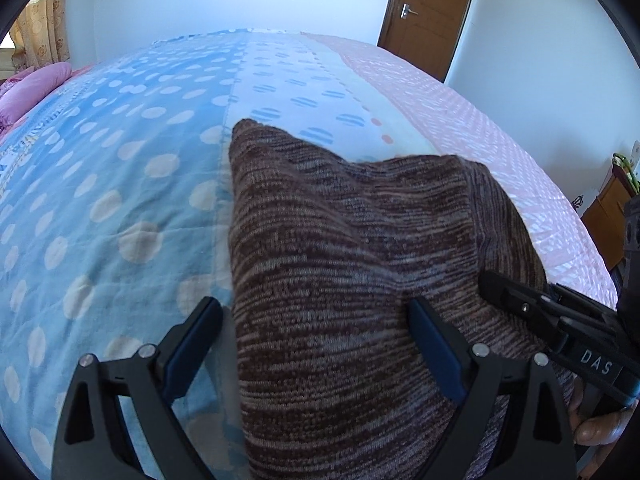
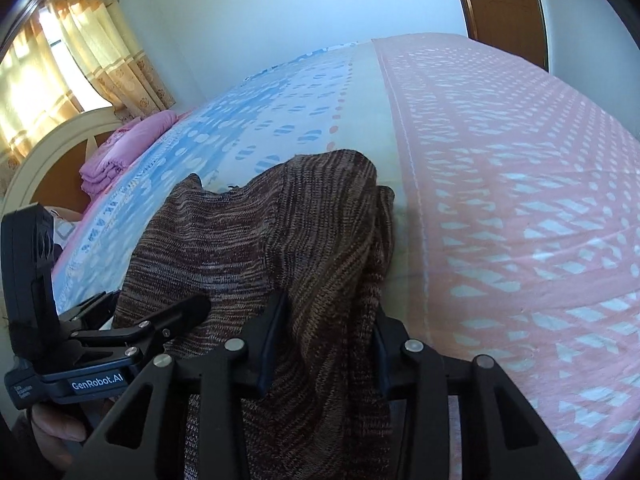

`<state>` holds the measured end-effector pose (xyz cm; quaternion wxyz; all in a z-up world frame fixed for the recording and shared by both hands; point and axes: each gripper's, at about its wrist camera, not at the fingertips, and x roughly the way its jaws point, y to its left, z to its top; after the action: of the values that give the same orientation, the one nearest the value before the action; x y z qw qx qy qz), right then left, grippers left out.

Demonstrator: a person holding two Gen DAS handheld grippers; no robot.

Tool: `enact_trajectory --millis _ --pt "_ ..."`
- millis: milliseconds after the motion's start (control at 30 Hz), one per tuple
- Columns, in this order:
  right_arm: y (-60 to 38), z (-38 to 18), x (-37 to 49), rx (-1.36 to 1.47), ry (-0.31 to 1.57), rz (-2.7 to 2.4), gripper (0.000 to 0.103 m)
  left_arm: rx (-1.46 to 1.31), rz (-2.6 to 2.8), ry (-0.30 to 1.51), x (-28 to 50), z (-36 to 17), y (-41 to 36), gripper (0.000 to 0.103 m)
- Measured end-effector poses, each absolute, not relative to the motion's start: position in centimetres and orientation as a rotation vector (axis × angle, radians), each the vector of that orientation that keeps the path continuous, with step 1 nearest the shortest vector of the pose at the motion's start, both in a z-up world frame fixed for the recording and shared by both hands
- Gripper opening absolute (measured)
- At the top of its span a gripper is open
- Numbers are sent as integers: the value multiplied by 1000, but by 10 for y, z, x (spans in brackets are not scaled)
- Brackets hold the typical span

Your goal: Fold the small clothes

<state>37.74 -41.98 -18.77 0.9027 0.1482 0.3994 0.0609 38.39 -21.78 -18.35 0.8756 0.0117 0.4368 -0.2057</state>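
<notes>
A brown striped knit garment (image 1: 340,264) lies on the bed; it also shows in the right wrist view (image 2: 280,240), bunched and folded over. My left gripper (image 1: 316,332) is open, its jaws wide apart, straddling the garment's left edge. My right gripper (image 2: 330,328) has a raised fold of the garment between its jaws; the fabric fills the gap. The right gripper also shows at the right edge of the left wrist view (image 1: 520,300), resting on the garment. The left gripper shows at the left of the right wrist view (image 2: 160,320).
The bed is covered by a blue dotted quilt (image 1: 100,200) and a pink patterned sheet (image 2: 520,200). A folded pink blanket (image 2: 120,152) lies near the headboard. A brown door (image 1: 428,8) stands behind the bed. A wooden cabinet (image 1: 608,204) stands at the right.
</notes>
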Motion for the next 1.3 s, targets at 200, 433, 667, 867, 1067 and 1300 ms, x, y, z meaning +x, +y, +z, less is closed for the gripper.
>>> enact_trajectory --millis 200,433,667,867,1067,1300 --pt "-416 -187 378 283 825 117 41 25 -429 912 385 -183 -218 96" --pt "-413 -187 378 262 825 116 40 21 -438 909 384 -183 -219 92" --pt "-409 -186 380 238 833 101 40 42 -468 896 382 -181 -227 79" --pt "-371 -177 378 33 829 -17 25 28 -482 889 382 -180 -225 68" --pt "-369 -162 357 148 775 -52 22 25 -506 833 368 -166 -218 40" --pt "-357 -112 289 197 608 -76 22 -41 -612 747 325 -123 -208 39"
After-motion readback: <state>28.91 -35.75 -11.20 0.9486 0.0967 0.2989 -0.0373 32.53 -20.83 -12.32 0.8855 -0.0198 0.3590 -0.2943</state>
